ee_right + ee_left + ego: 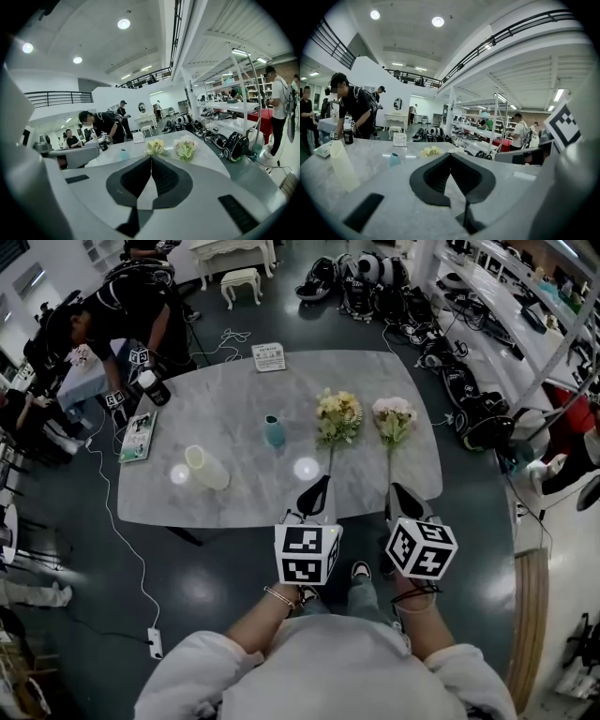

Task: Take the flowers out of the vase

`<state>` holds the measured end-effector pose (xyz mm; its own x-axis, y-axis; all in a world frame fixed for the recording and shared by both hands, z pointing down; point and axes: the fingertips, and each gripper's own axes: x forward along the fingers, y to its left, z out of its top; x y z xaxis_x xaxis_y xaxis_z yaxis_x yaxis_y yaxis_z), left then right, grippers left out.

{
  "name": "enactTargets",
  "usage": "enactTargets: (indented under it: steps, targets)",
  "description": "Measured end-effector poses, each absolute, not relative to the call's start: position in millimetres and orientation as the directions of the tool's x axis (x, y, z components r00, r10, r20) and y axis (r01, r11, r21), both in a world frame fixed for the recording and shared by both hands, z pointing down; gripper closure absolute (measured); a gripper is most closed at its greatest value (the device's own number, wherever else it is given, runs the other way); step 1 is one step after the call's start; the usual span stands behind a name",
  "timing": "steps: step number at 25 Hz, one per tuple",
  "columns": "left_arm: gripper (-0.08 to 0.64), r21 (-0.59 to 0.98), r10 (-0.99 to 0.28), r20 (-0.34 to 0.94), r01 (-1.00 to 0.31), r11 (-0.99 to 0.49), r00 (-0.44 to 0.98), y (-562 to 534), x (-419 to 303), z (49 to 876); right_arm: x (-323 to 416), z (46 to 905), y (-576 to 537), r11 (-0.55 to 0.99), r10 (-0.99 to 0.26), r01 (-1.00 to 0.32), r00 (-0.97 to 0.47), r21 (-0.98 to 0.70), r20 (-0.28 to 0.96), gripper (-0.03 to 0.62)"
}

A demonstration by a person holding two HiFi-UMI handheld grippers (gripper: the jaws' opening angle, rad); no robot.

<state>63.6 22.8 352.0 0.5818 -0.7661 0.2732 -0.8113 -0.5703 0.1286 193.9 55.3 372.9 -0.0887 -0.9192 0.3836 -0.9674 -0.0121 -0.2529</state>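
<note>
We see yellow flowers point(338, 415) and pale pink flowers point(394, 416) lying on the grey marble table point(225, 399) by a teal vase point(274, 431). The left tool point(319, 488) and right tool point(400, 493) are both closed.

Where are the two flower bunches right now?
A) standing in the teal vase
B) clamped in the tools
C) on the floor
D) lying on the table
D: the yellow bunch and pink bunch lie flat on the table, beside the vase.

Marble table point(234, 390) observed with pale cup point(206, 468) on it; booklet point(138, 435) noted at left edge, card point(269, 356) at far edge. Bags point(361, 282) piled on floor beyond.
</note>
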Motion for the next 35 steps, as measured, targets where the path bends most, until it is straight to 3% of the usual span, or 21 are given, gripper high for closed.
enactTargets:
  steps: [35]
  targets:
    - [0.551, 0.164, -0.849, 0.264, -0.888, -0.429, 0.458, -6.7, 57.2, 347.9, 202.6, 354.4, 7.3, 0.123, -0.903, -0.964, -0.208, -0.237, 0.376, 0.588]
